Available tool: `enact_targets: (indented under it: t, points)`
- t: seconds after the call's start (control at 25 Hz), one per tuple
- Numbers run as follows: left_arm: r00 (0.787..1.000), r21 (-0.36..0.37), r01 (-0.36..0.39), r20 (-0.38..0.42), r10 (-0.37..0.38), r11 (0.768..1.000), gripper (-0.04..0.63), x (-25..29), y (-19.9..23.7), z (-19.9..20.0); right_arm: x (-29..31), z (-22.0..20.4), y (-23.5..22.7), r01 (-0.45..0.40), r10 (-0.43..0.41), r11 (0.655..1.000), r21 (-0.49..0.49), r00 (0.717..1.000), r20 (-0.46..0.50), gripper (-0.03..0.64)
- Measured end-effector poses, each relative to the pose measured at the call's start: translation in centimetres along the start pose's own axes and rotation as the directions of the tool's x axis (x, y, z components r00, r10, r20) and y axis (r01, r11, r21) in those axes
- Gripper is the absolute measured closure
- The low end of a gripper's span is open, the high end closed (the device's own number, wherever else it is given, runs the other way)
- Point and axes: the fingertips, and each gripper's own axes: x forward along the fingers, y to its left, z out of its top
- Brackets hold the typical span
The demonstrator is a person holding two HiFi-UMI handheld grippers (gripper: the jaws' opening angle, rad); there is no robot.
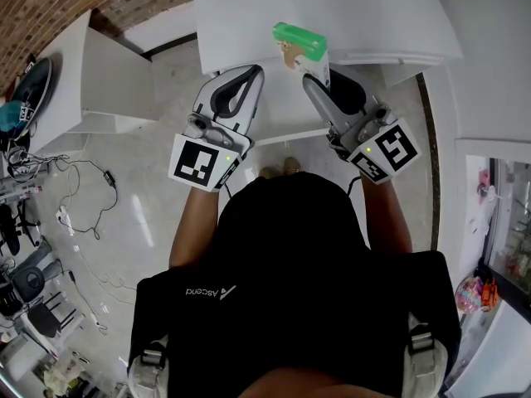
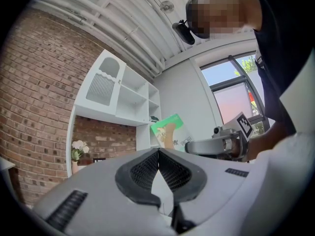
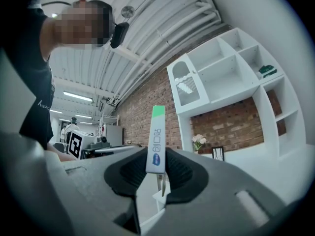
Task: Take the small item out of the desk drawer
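Note:
A small green and white box [image 1: 300, 46] is held up in front of the white desk [image 1: 348, 15], with my right gripper [image 1: 314, 76] shut on its lower end. In the right gripper view the box [image 3: 156, 136] stands edge-on and upright between the two pads. My left gripper [image 1: 254, 73] hangs level with it to the left, its jaws together with nothing between them [image 2: 158, 152]. From the left gripper view the box [image 2: 167, 130] and the right gripper [image 2: 221, 144] show to the right. A thin white edge [image 1: 286, 137], perhaps the drawer, runs below both grippers.
A low white cabinet [image 1: 99, 81] stands at the left, with cables [image 1: 83, 189] and gear on the floor beside it. A white shelf unit [image 3: 231, 73] on a brick wall shows in both gripper views. The person's torso fills the lower head view.

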Motion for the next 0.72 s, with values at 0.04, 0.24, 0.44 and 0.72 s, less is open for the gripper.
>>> enact_targets:
  t: [0.04, 0.24, 0.44, 0.72]
  points:
    - [1.000, 0.000, 0.000, -0.002, 0.000, 1.000, 0.597, -0.01, 0.04, 0.03, -0.01, 0.00, 0.00, 0.000, 0.000, 1.000, 0.001, 1.000, -0.001, 0.523]
    - [1.000, -0.002, -0.002, -0.005, 0.002, 1.000, 0.597, -0.17, 0.21, 0.11, -0.02, 0.12, 0.09, 0.002, -0.002, 1.000, -0.001, 1.000, -0.005, 0.523]
    - [1.000, -0.006, 0.005, -0.001, -0.005, 1.000, 0.597, -0.22, 0.28, 0.24, -0.06, 0.19, 0.11, 0.005, -0.005, 1.000, 0.000, 1.000, -0.012, 0.522]
    - [1.000, -0.003, 0.012, 0.002, -0.012, 1.000, 0.597, 0.08, 0.39, 0.13, 0.05, 0.00, -0.08, 0.005, -0.005, 1.000, -0.002, 1.000, -0.018, 0.522]
